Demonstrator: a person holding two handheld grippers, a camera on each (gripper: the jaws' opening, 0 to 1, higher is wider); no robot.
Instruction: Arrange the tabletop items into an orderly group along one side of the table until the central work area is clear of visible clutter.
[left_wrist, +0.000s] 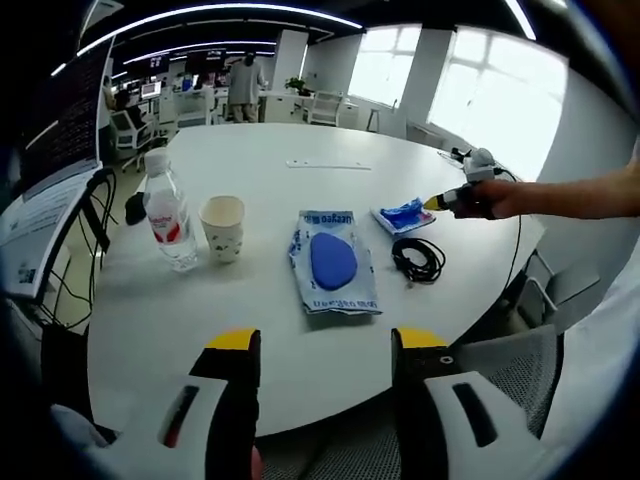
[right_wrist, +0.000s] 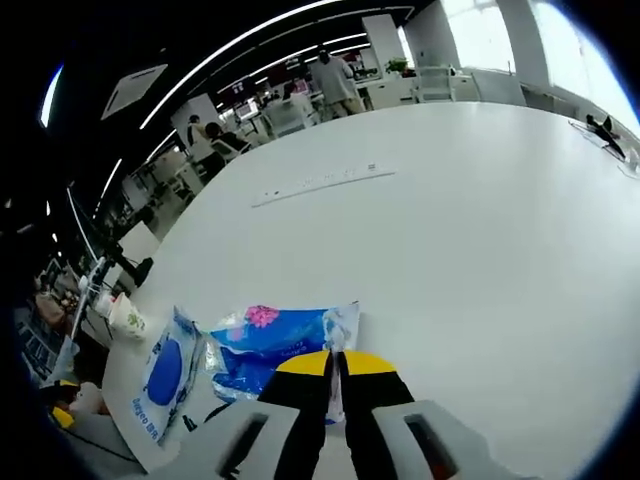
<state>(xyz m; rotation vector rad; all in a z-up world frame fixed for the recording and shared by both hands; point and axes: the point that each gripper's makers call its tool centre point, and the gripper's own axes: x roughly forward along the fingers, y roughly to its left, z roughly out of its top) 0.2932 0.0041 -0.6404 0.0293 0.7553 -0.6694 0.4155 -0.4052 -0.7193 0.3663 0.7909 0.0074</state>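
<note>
Right claw (right_wrist: 335, 362) nipped on edge of small blue packet (right_wrist: 265, 345), right side of bench (right_wrist: 480, 230). Left claw (left_wrist: 325, 345) wide, hovering near edge. Bottle (left_wrist: 168, 212), cup (left_wrist: 223, 227), pouch (left_wrist: 333, 262), cable (left_wrist: 418, 258) in row.

Left hand-held gripper (left_wrist: 325, 352) hovers, jaws apart — right hand-held gripper (right_wrist: 335, 362) jaws nearly closed, arm outstretched

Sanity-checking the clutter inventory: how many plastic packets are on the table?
2. The large packet lies flat mid-table, right of the paper cup. The small blue packet lies beyond it, its edge pinched by the right gripper.
</note>
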